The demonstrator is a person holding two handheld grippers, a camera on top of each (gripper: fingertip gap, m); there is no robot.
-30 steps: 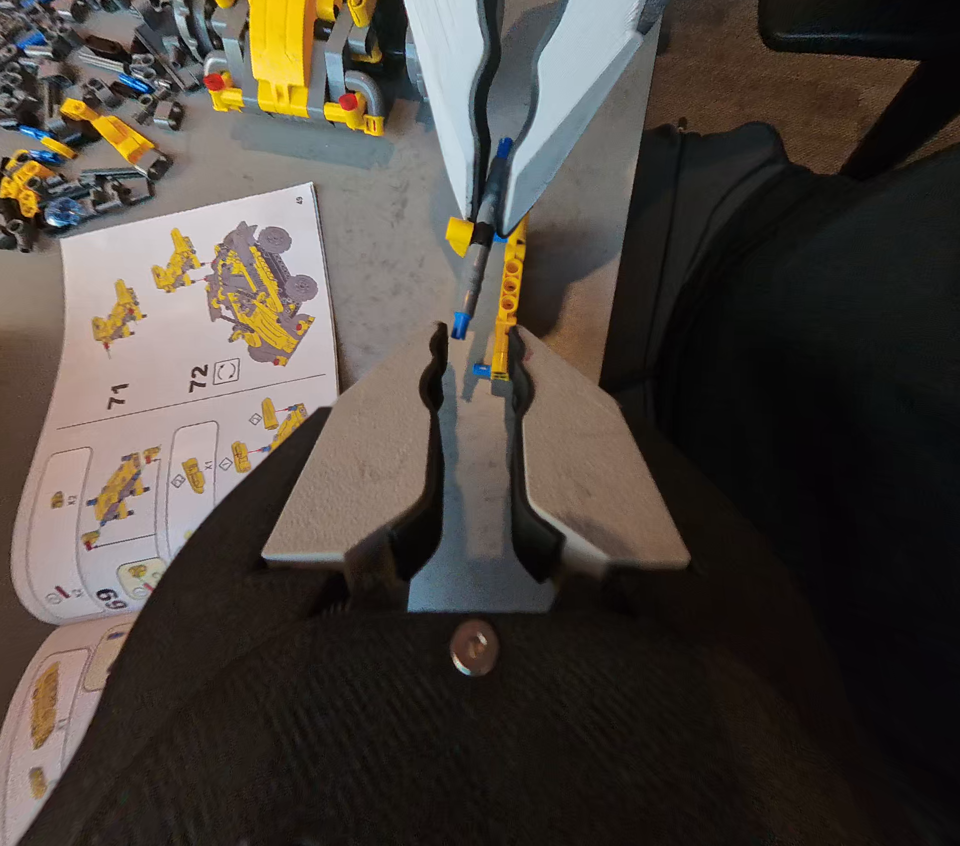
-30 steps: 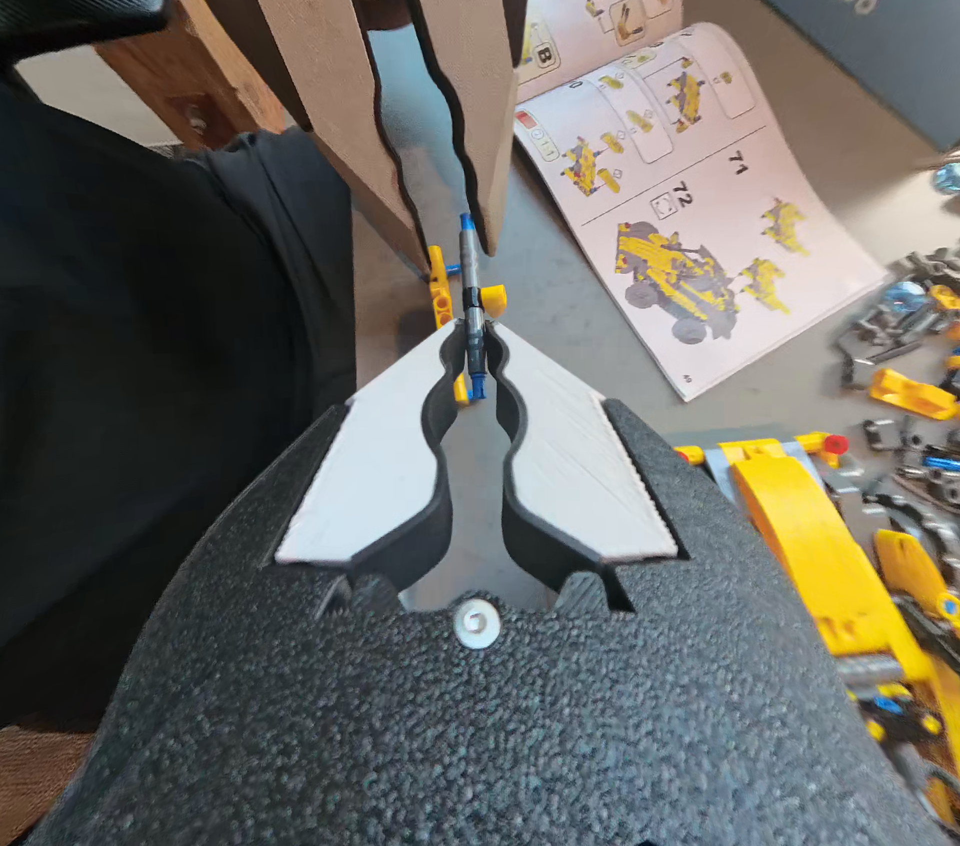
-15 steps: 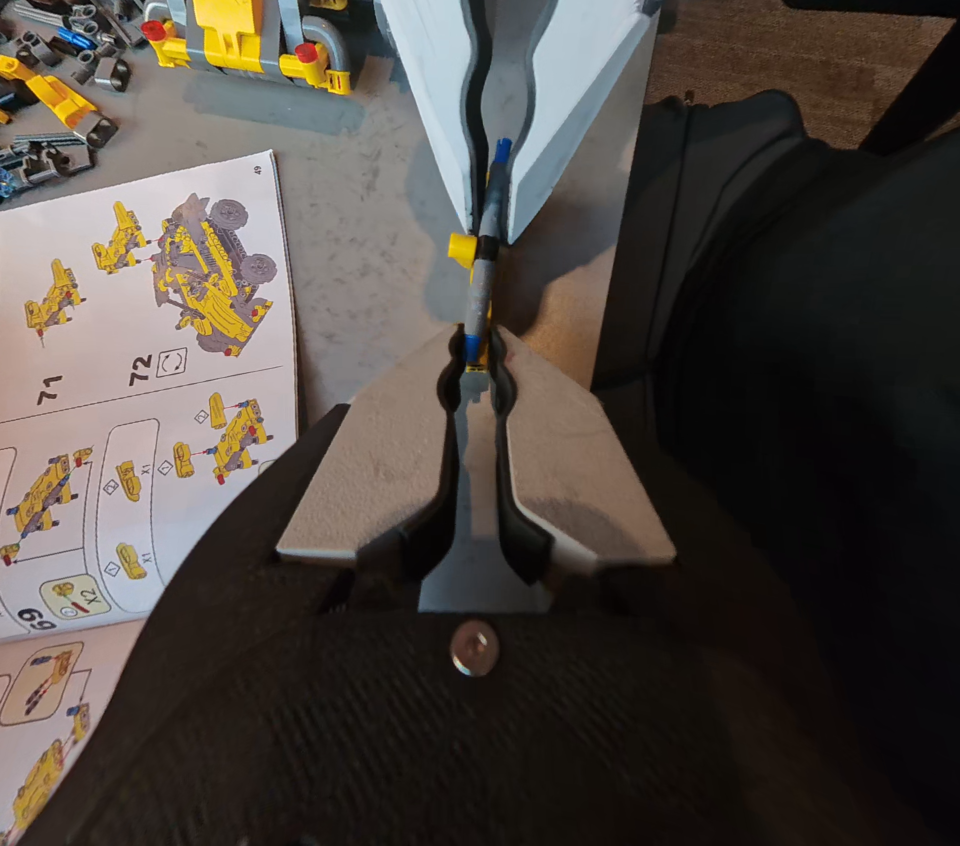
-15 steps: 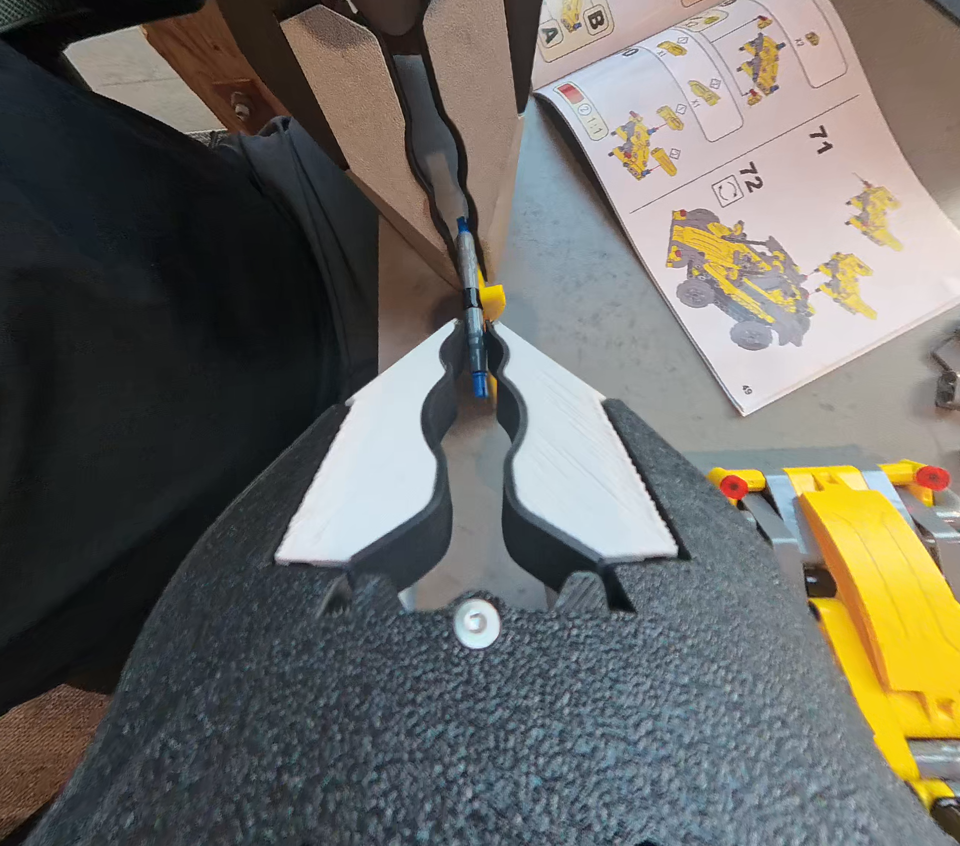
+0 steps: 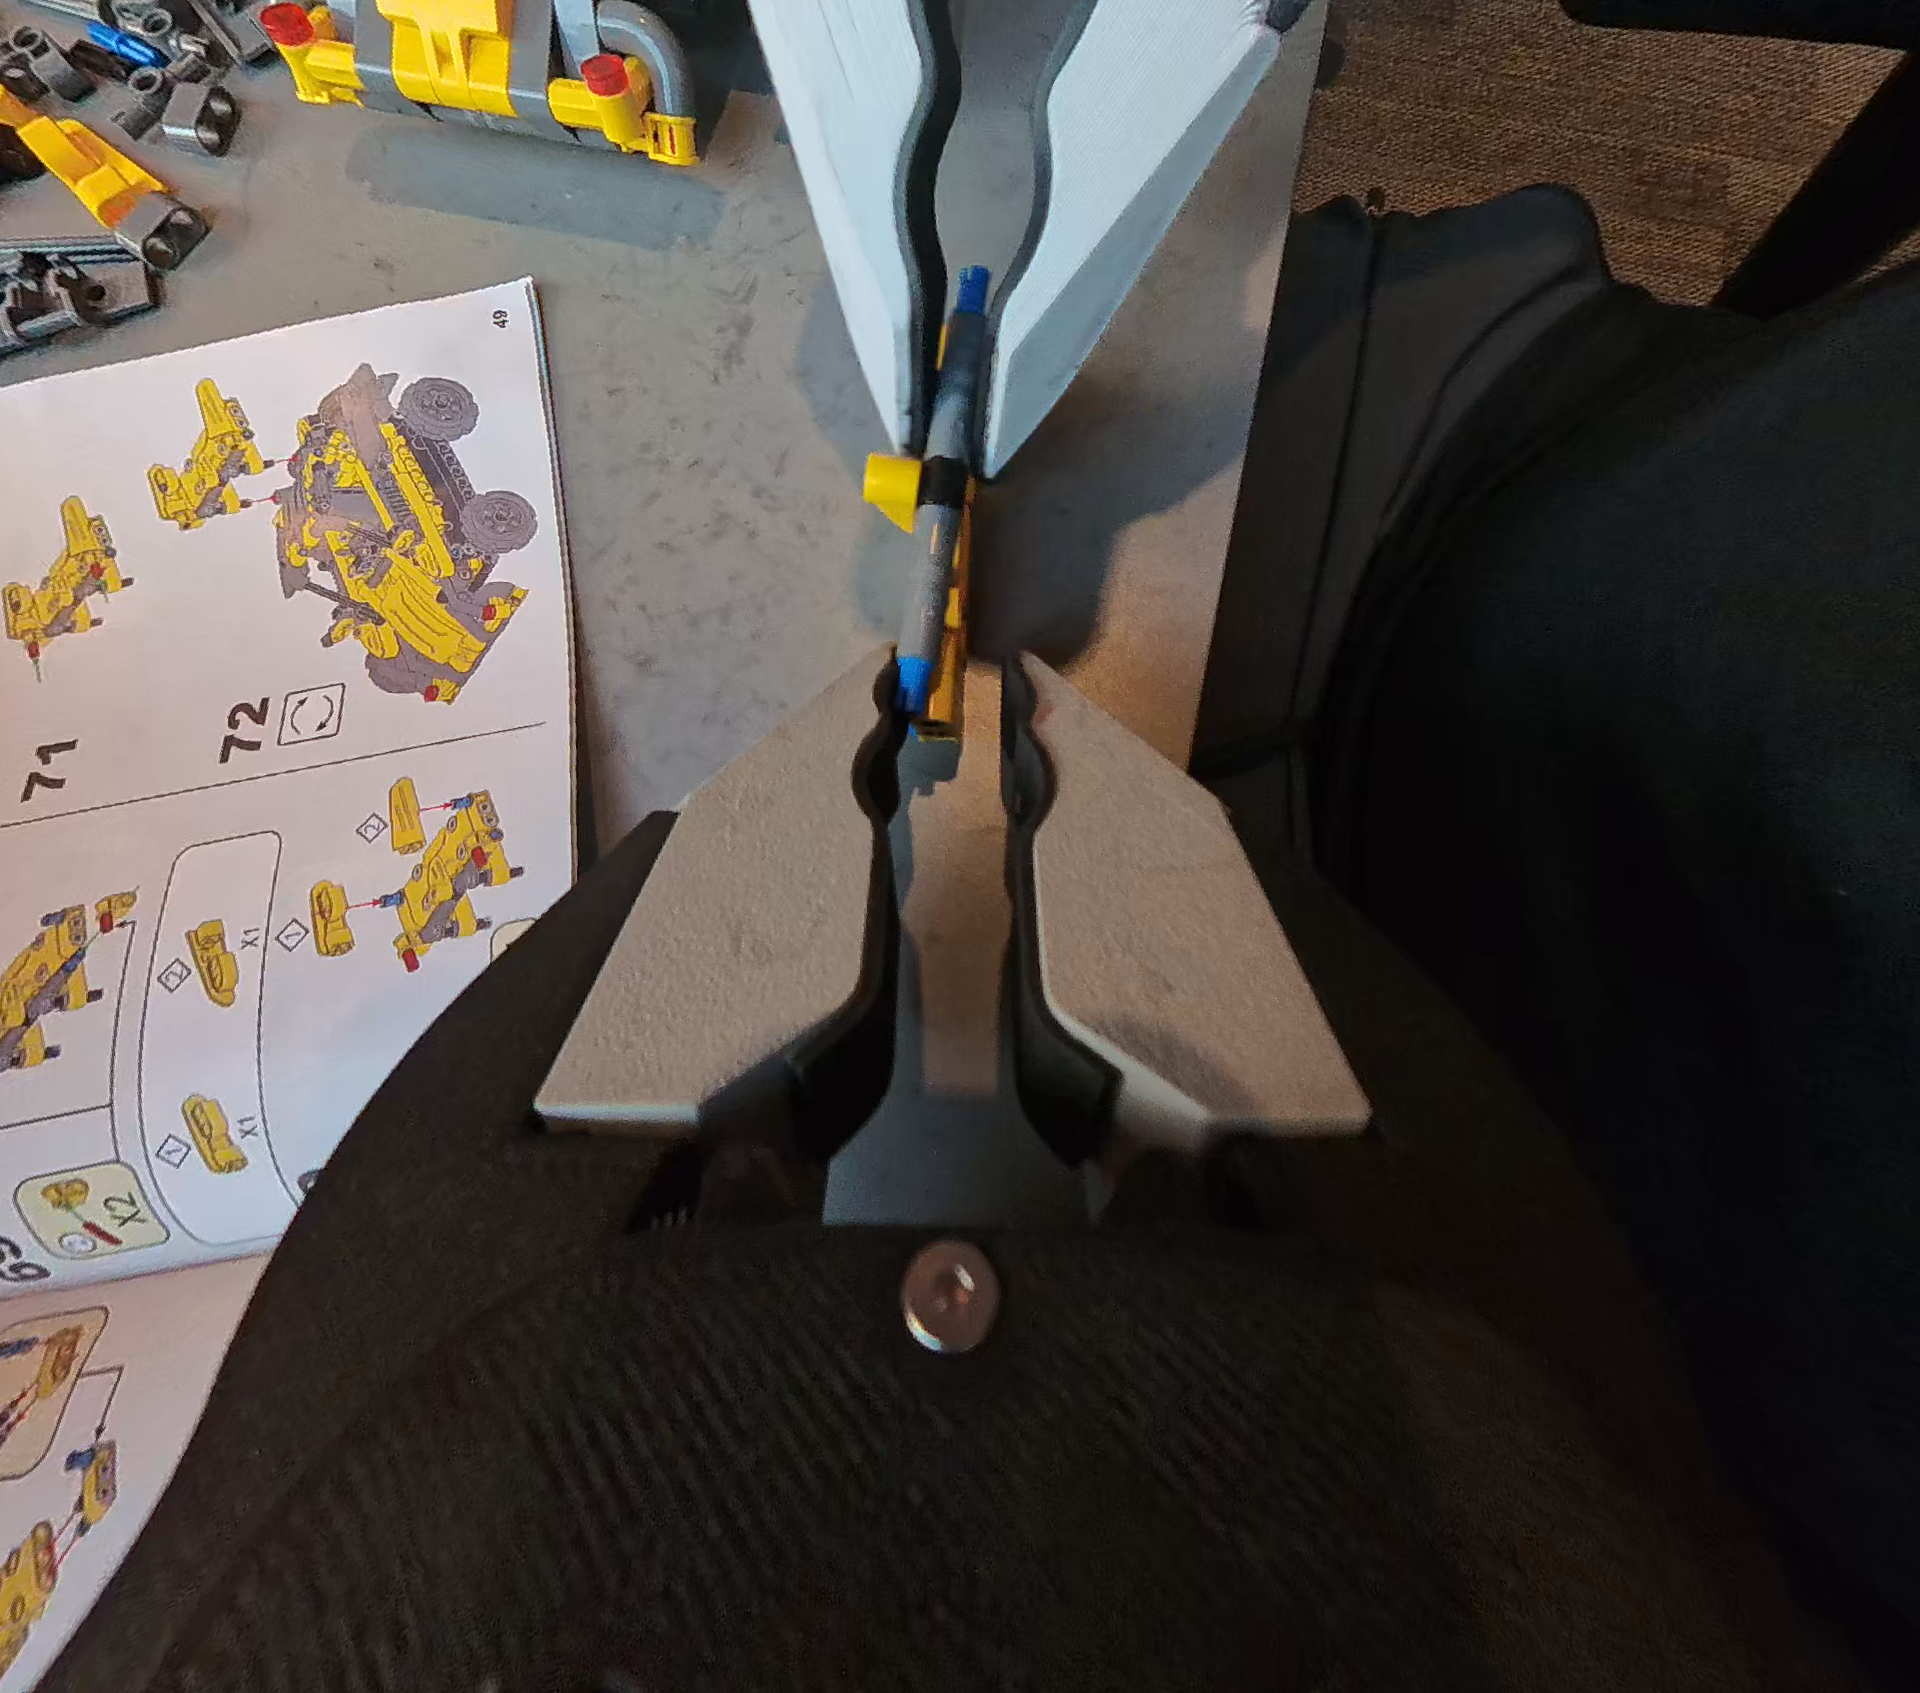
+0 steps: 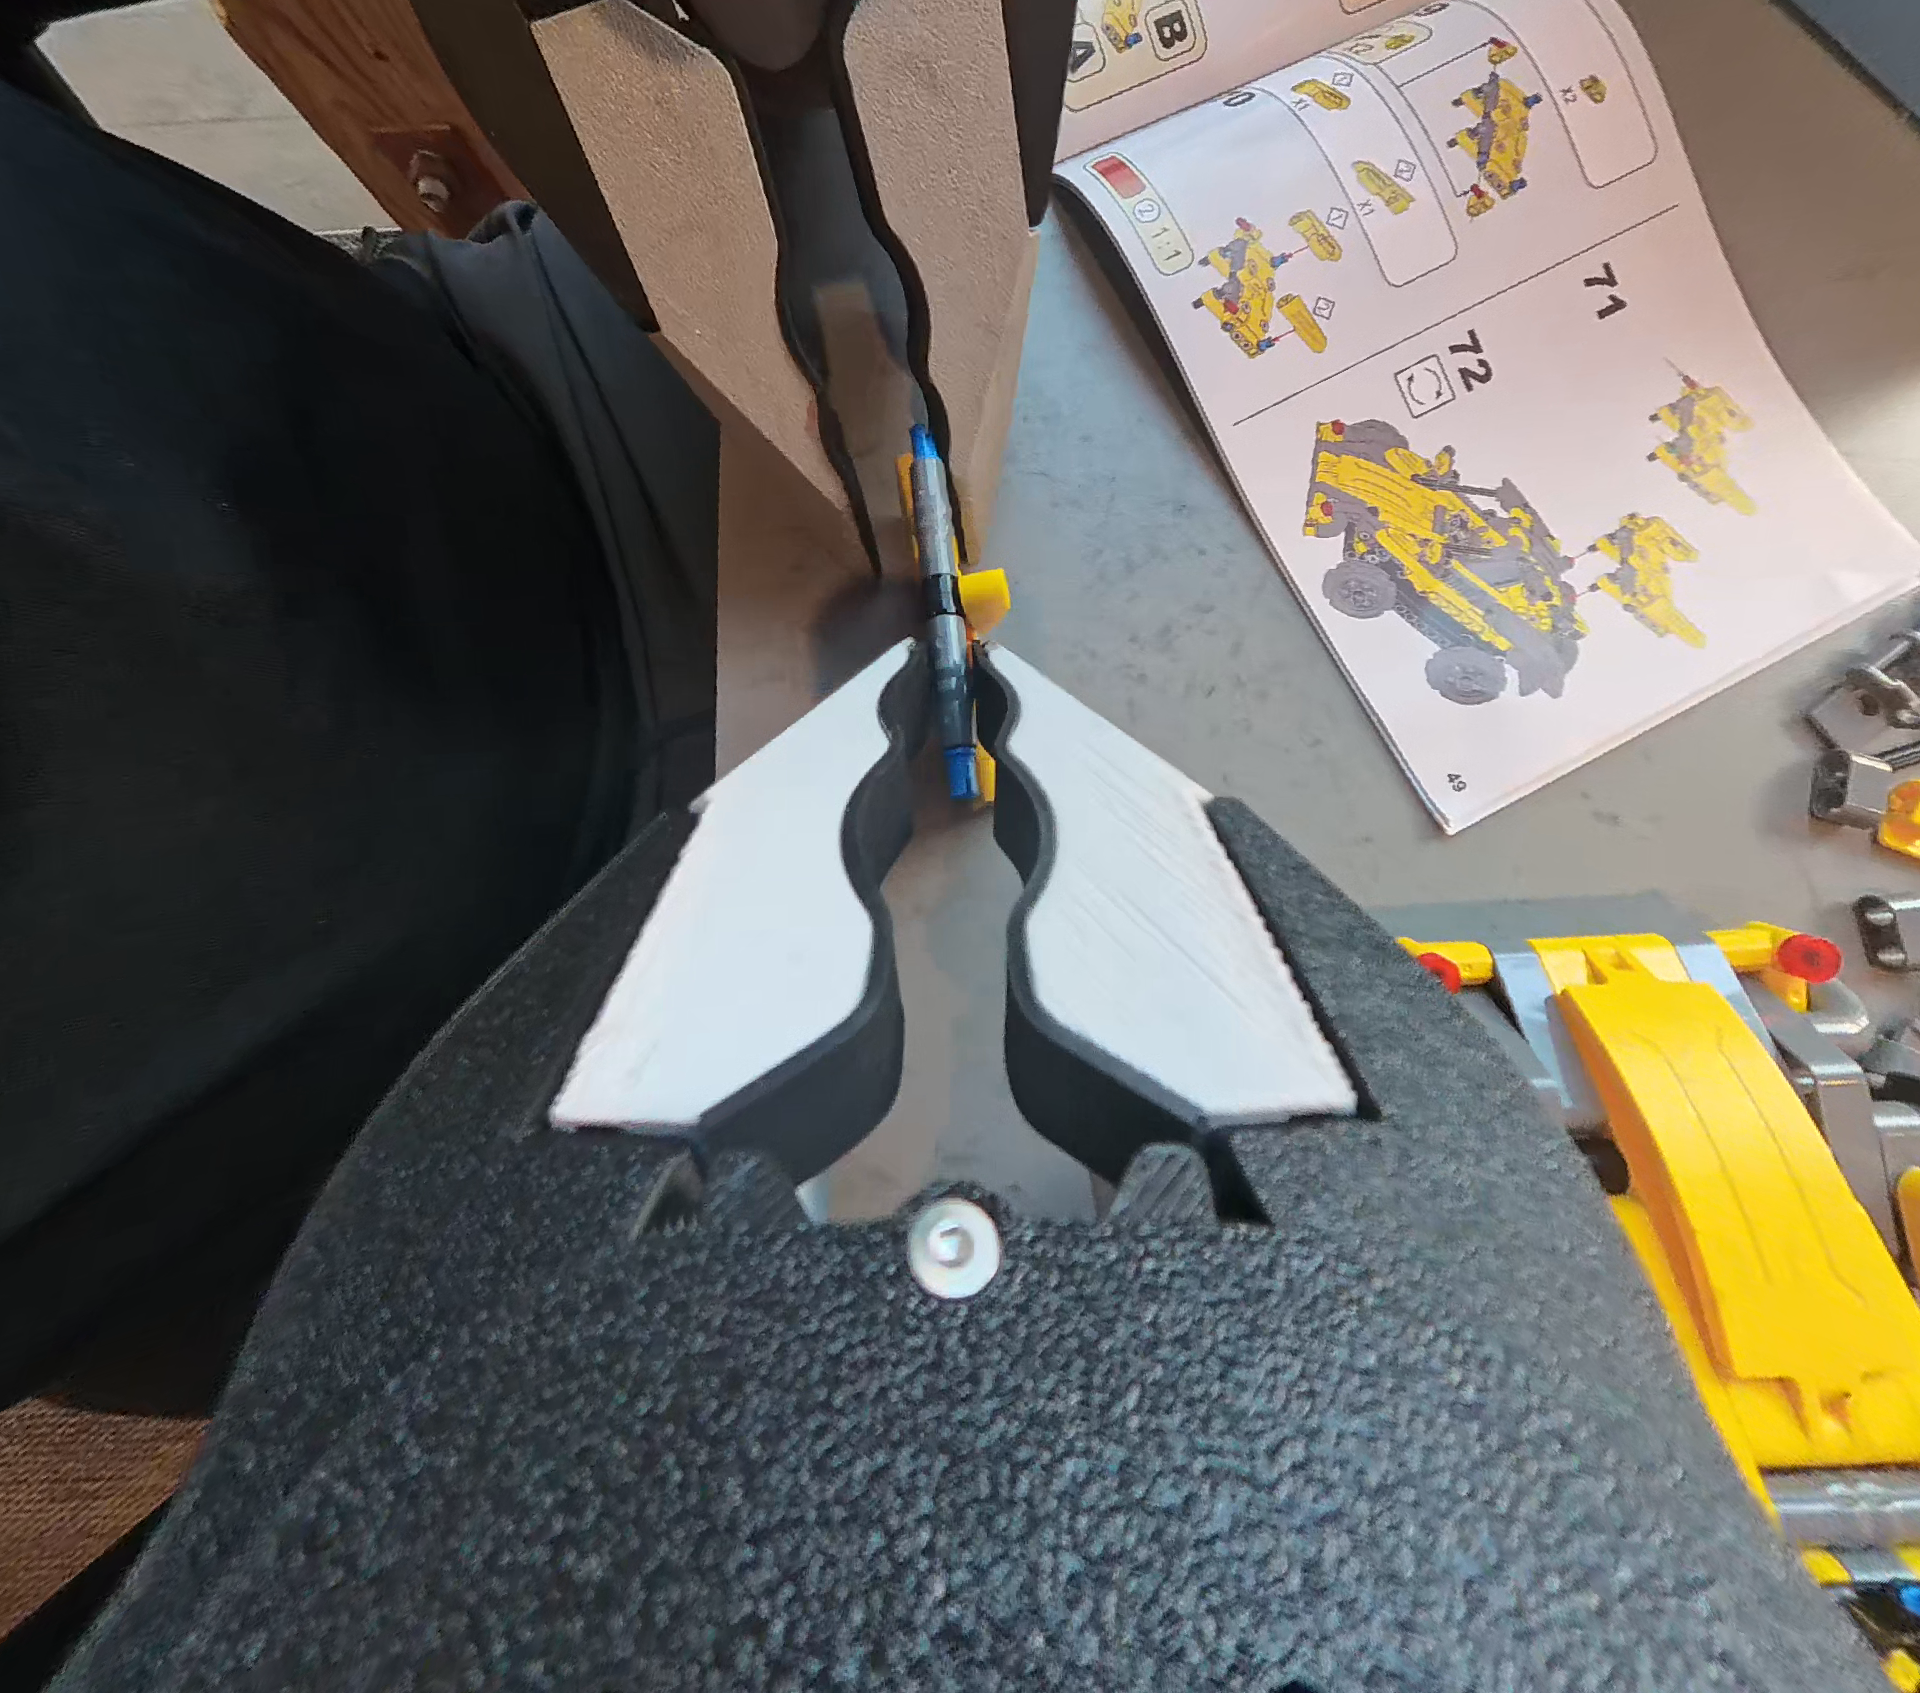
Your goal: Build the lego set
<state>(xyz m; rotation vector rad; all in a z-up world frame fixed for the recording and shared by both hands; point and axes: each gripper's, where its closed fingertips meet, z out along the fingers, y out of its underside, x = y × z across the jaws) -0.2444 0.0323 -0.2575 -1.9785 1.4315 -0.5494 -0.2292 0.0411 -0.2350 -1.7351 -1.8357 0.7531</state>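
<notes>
Grey rod [image 5: 940,542] with blue ends is pinched by the right gripper [image 6: 951,656], jaws nearly closed. Its other end sits between the left gripper's [image 5: 951,667] slightly parted tips, over the table [image 5: 675,438] edge beside the manual [image 5: 291,708].

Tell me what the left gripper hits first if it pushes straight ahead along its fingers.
The left gripper already has the grey rod piece at its tips; beyond that it would probably meet the right gripper.

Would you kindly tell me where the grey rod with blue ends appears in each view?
Left wrist view: the grey rod stands just above centre, between both grippers' tips.
Right wrist view: the rod is near centre, likewise spanning the tips.
Shared landmark: the open instruction booklet, left in one, right in the other.
</notes>
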